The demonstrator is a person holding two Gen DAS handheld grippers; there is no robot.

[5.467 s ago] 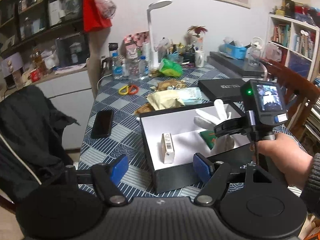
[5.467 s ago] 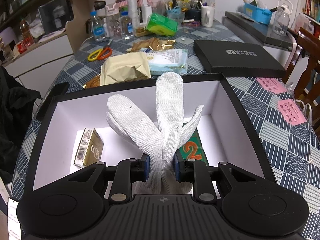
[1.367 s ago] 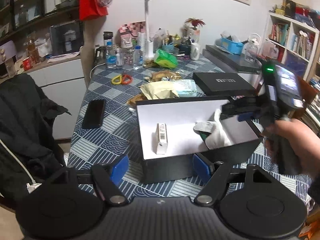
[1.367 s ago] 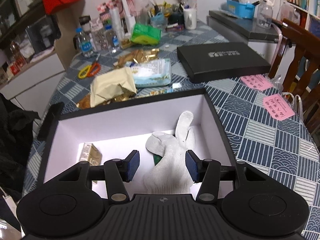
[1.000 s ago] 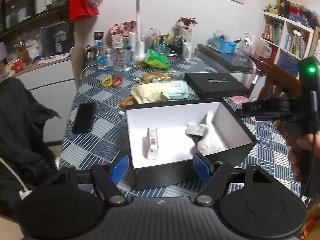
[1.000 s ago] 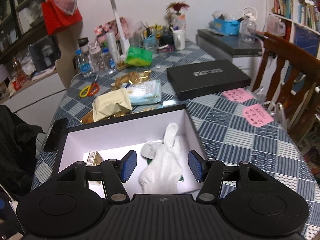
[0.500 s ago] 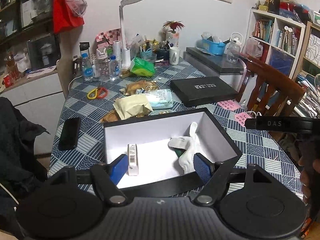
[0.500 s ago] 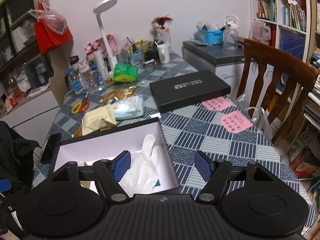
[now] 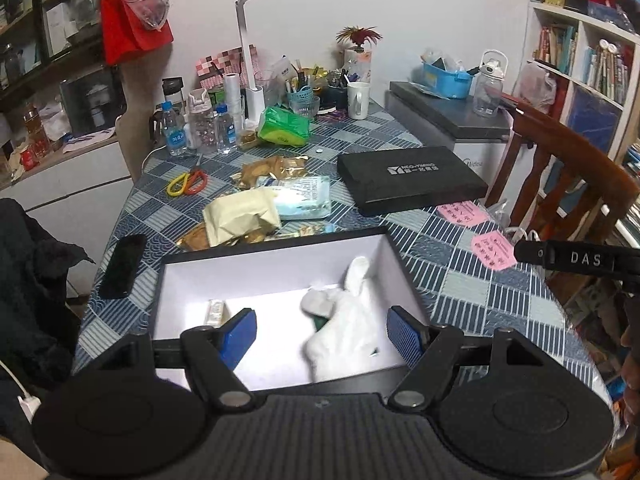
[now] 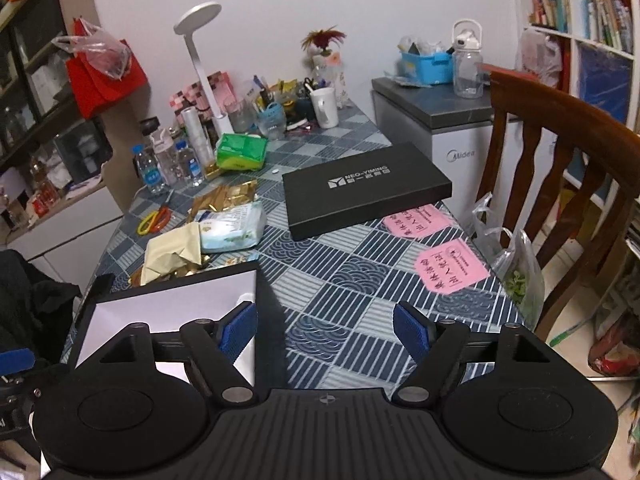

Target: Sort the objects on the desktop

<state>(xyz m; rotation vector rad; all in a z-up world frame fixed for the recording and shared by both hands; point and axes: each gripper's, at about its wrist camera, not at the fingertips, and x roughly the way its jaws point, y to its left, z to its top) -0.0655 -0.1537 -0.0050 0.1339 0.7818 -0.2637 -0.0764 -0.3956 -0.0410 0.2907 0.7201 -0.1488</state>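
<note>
An open black box [image 9: 396, 256] with a white inside sits at the table's near edge. In it lie a white glove [image 9: 344, 324], a small beige carton [image 9: 216, 312] and a green card mostly hidden under the glove. My left gripper [image 9: 322, 332] is open and empty, held above the box's near wall. My right gripper [image 10: 326, 328] is open and empty, held above the table to the right of the box [image 10: 168, 304]. The flat black lid [image 9: 408, 184] lies further back; it also shows in the right wrist view [image 10: 364, 188].
Beige paper bag [image 9: 240, 216], tissue pack [image 9: 304, 196], gold wrappers [image 9: 272, 168], scissors [image 9: 188, 182] and a phone [image 9: 122, 266] lie behind and left of the box. Pink notes [image 10: 452, 266] are at the right edge, beside a wooden chair [image 10: 560, 160]. Bottles, a lamp and cups stand at the back.
The right gripper let go of the glove in the box, opened, and pulled back and to the right. The left gripper shifted so the box sits more centrally in front of it.
</note>
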